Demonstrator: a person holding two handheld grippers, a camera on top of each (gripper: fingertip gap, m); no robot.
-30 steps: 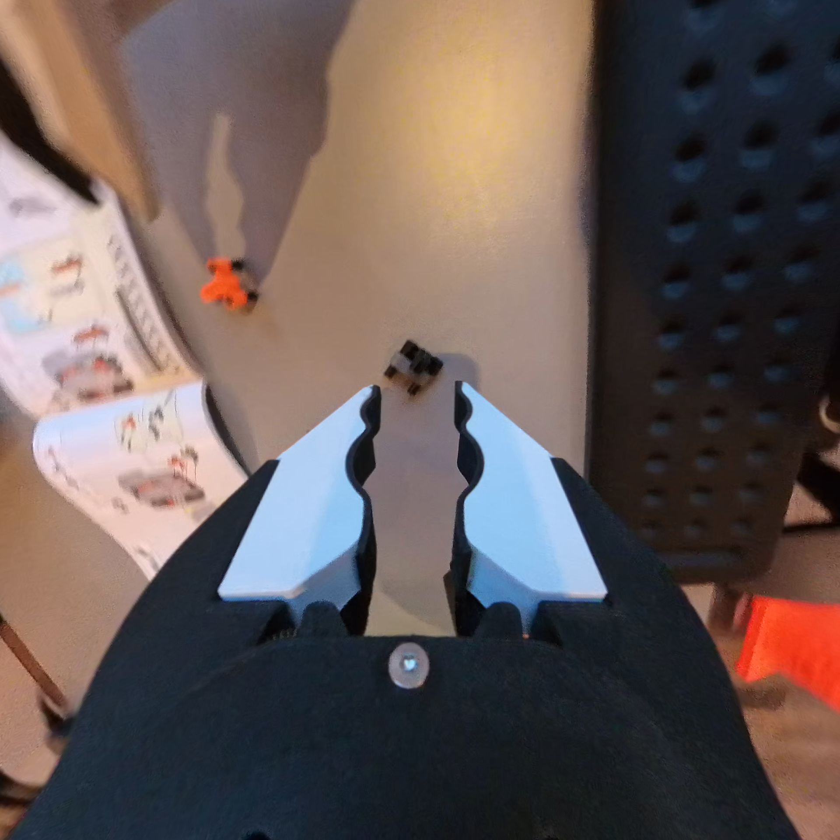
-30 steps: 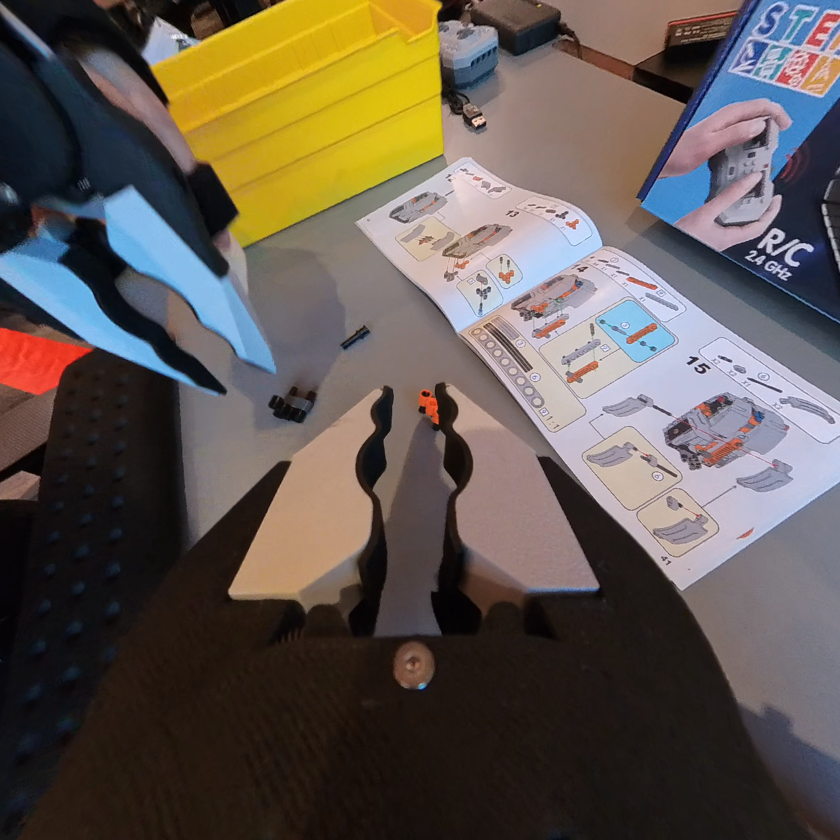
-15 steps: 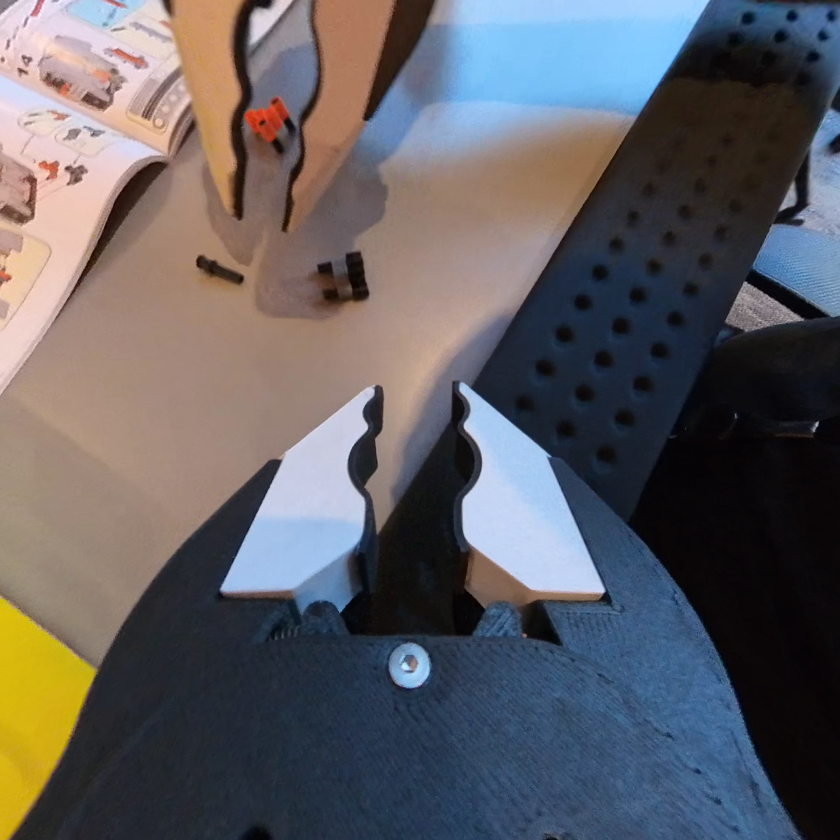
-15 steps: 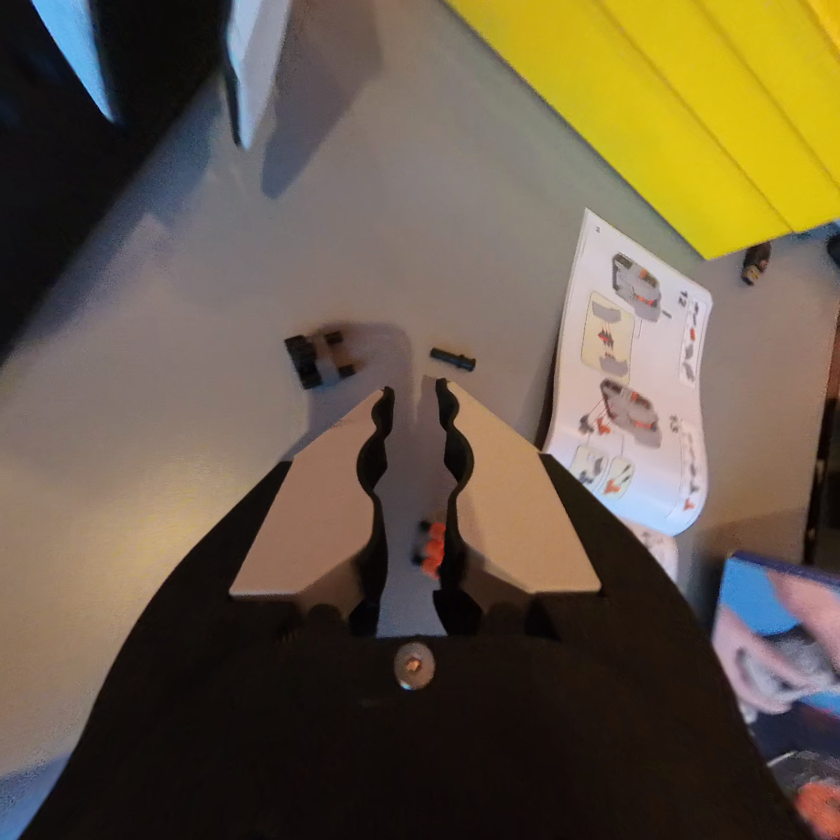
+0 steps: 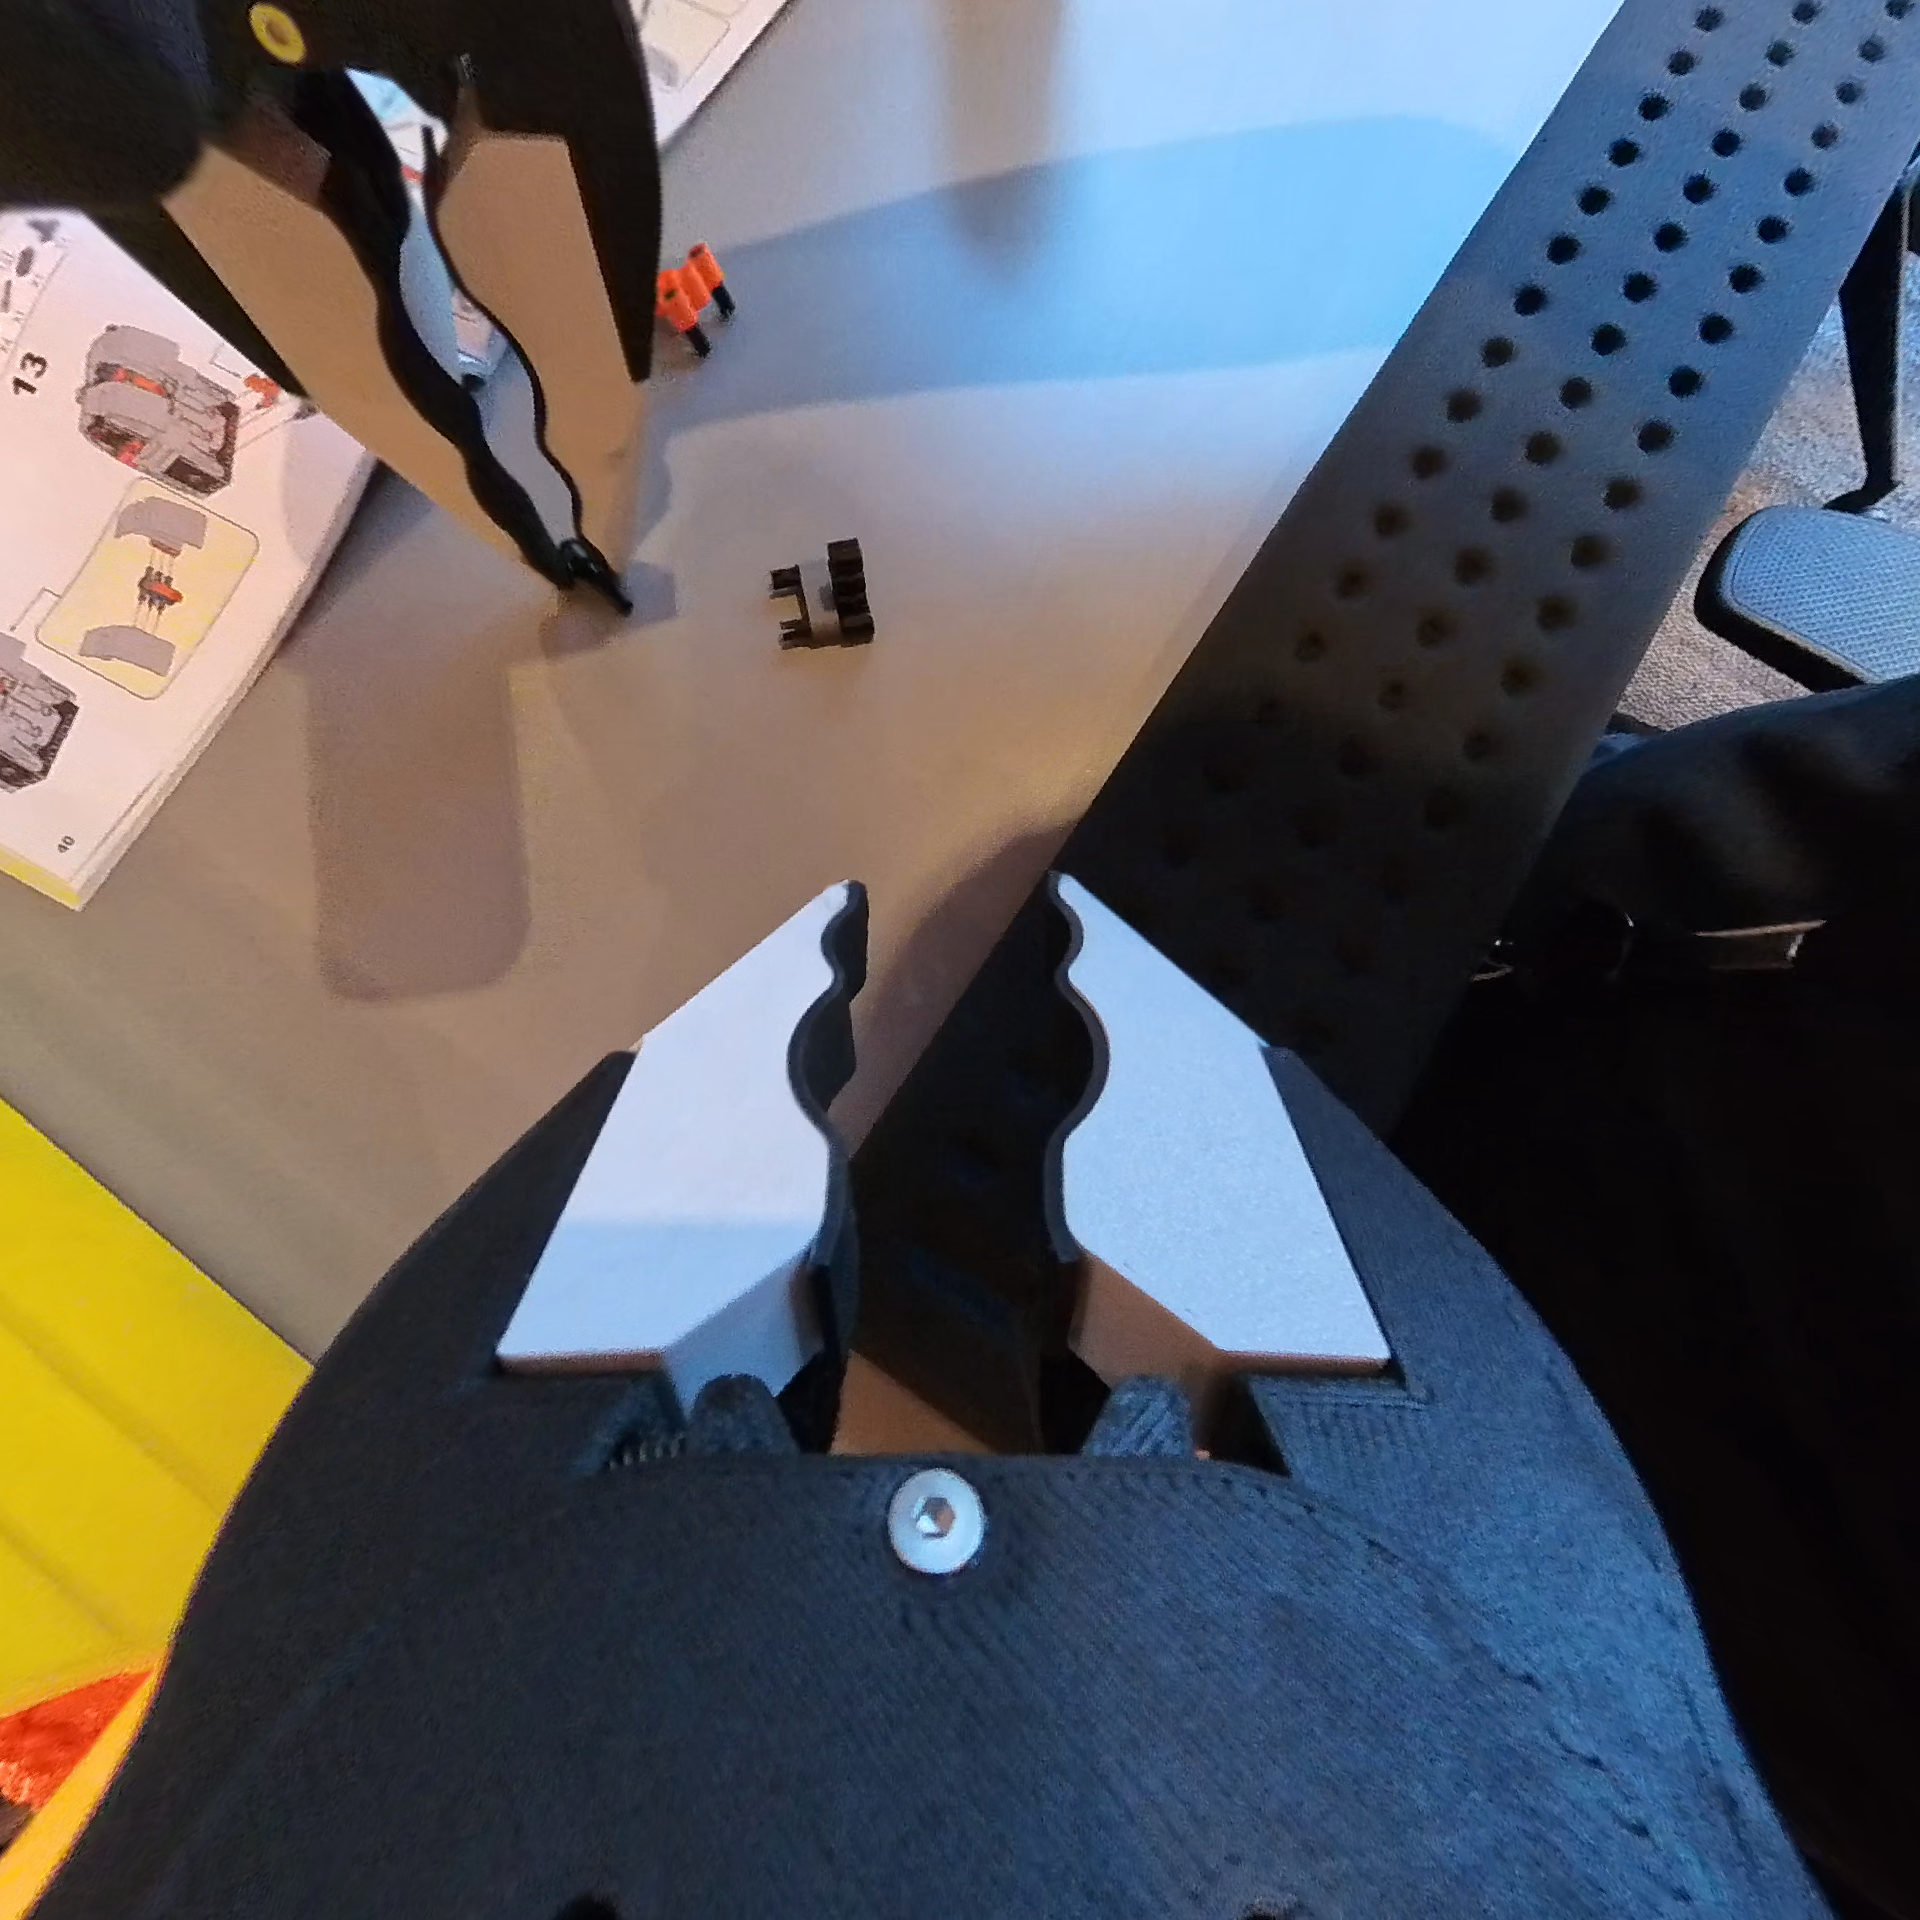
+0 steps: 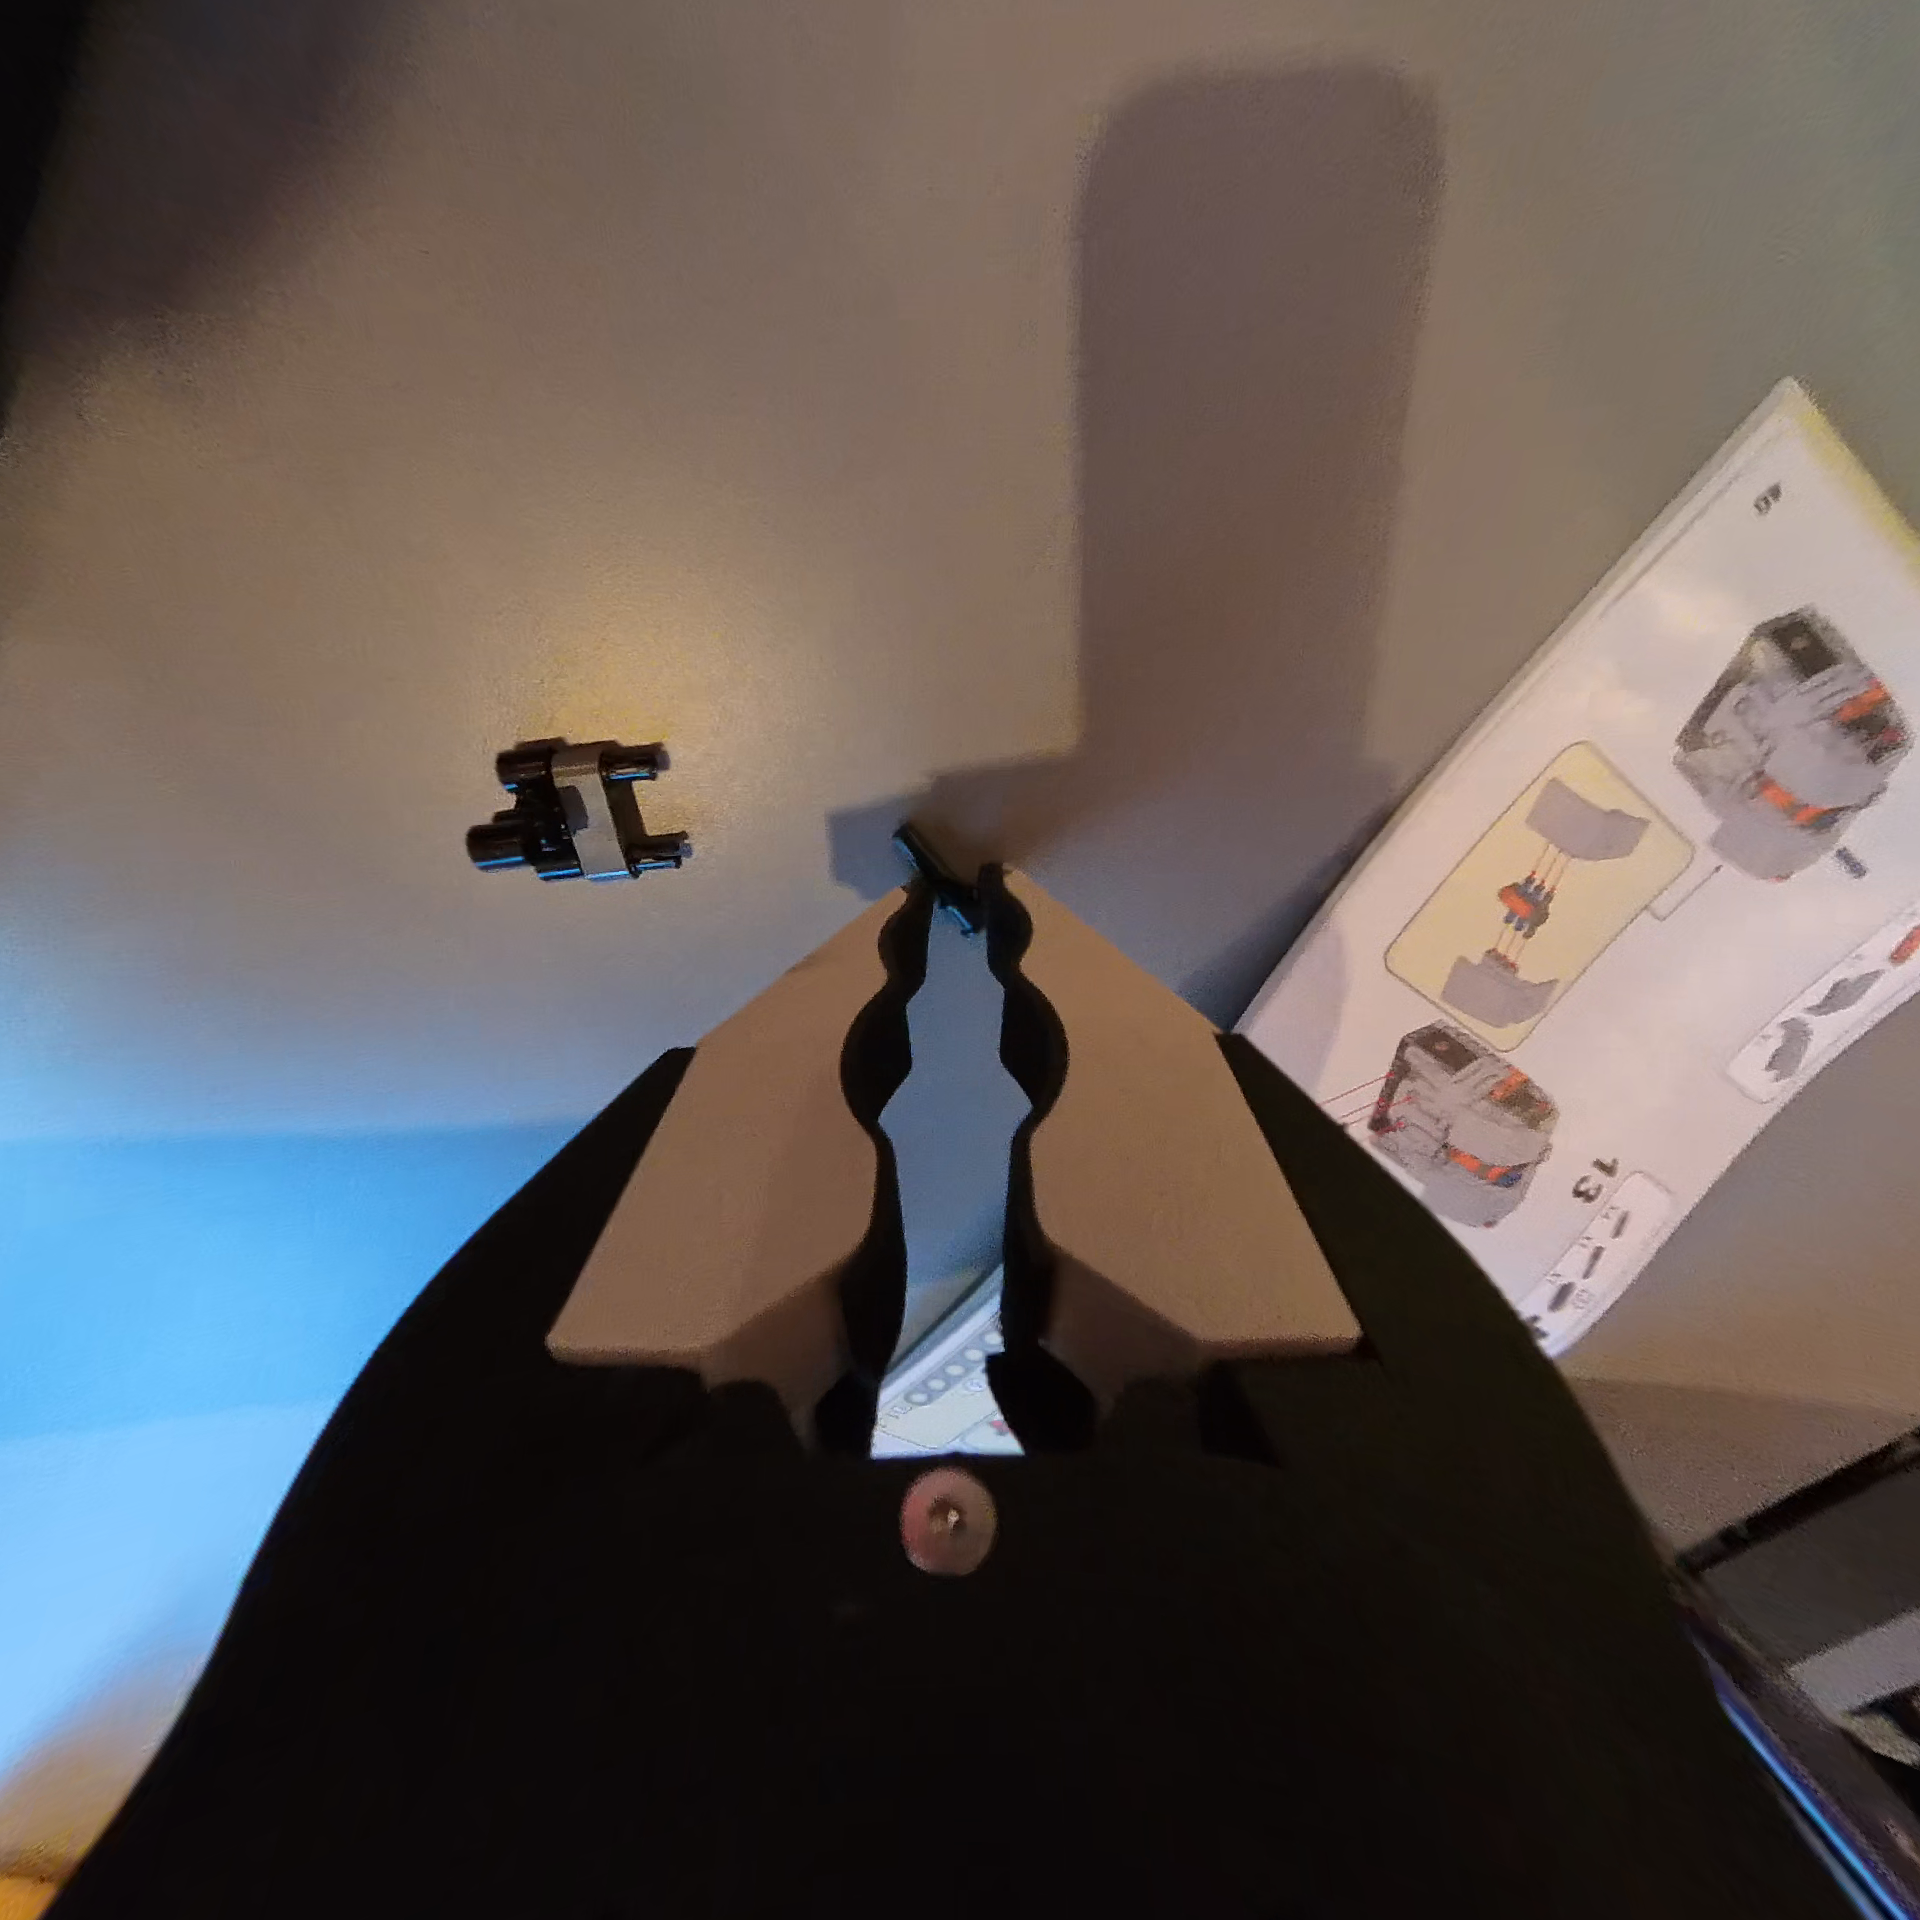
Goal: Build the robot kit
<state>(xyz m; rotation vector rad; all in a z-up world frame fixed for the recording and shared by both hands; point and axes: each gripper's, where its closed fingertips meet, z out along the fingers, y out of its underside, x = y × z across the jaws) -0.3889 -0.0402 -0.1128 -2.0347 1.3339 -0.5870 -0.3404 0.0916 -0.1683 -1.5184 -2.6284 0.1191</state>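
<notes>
My right gripper [image 6: 951,891] is tip-down on the grey table [image 6: 520,416], its fingertips closed on a small black pin [image 6: 930,857]. In the left wrist view it stands at the upper left [image 5: 587,561] with the pin [image 5: 608,587] at its tips. A black-and-grey brick assembly [image 6: 577,810] lies just to its left, also in the left wrist view [image 5: 826,608]. A small orange piece [image 5: 691,296] lies on the table beyond the right gripper. My left gripper [image 5: 956,904] is open and empty, held over the table's near edge.
An open instruction booklet [image 5: 125,520] lies beside the right gripper, also in the right wrist view [image 6: 1558,935]. A black perforated panel [image 5: 1507,520] runs along the table's edge. A yellow bin [image 5: 104,1351] is at the lower left. An office chair [image 5: 1818,592] stands beyond. Some 15 cm of space lies between my two pairs of fingers. The black perforated panel [image 5: 1507,520] lies some 15 cm from my left tips, 25 cm from my right tips.
My right gripper has left the orange piece on the table, moved to the black pin and closed on it. My left gripper has drawn back to the table edge, still open.
</notes>
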